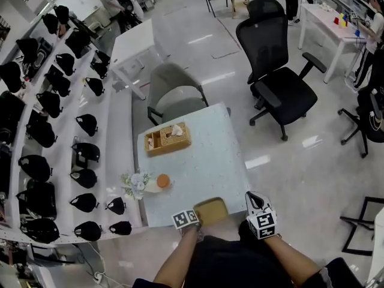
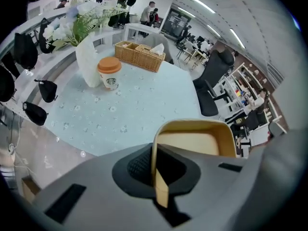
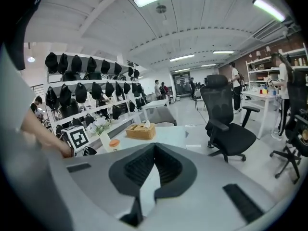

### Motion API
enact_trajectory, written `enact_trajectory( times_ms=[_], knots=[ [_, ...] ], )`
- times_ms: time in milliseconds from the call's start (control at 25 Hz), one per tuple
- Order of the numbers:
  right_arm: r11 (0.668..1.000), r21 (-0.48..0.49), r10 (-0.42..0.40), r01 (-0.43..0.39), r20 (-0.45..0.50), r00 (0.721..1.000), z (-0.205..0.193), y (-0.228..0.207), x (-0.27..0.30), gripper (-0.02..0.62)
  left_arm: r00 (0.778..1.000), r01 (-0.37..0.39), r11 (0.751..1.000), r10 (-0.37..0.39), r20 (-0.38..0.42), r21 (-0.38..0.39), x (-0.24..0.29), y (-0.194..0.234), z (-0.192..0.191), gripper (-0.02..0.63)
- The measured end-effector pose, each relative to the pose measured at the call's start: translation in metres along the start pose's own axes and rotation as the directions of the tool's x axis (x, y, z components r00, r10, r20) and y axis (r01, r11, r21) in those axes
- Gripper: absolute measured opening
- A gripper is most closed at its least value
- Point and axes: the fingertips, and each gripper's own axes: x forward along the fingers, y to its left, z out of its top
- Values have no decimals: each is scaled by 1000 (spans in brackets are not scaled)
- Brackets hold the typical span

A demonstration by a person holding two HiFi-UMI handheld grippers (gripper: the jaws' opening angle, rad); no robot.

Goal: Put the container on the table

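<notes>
Grey left gripper (image 2: 155,160), grey right gripper (image 3: 154,152); white cubes (image 1: 186,219) (image 1: 262,221), black square markers.

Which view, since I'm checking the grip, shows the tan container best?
The left gripper view: the container fills the foreground, its near wall pinched in the left gripper's jaws. The head view shows it small, at the table's near edge. The right gripper view does not show it.

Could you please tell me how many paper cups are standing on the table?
1. The orange-lidded paper cup stands beside the flower vase at the edge of the table; the wicker basket might hide another.
</notes>
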Motion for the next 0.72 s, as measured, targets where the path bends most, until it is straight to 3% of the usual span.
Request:
enact_trajectory(
  times_ms=[240,440,720],
  knots=[
    [999,-2,35,-35,10,999,12,-25,23,-2,1000,-3,1000,3,11,11,17,-27,34,8],
    [999,-31,23,-23,-3,1000,24,-43,53,-2,1000,14,999,-15,25,42,41,-49,85,8],
    [1000,10,-10,10,-25,1000,40,-53,90,-2,999,47,995,-45,-24,93,92,-65,146,8]
  ],
)
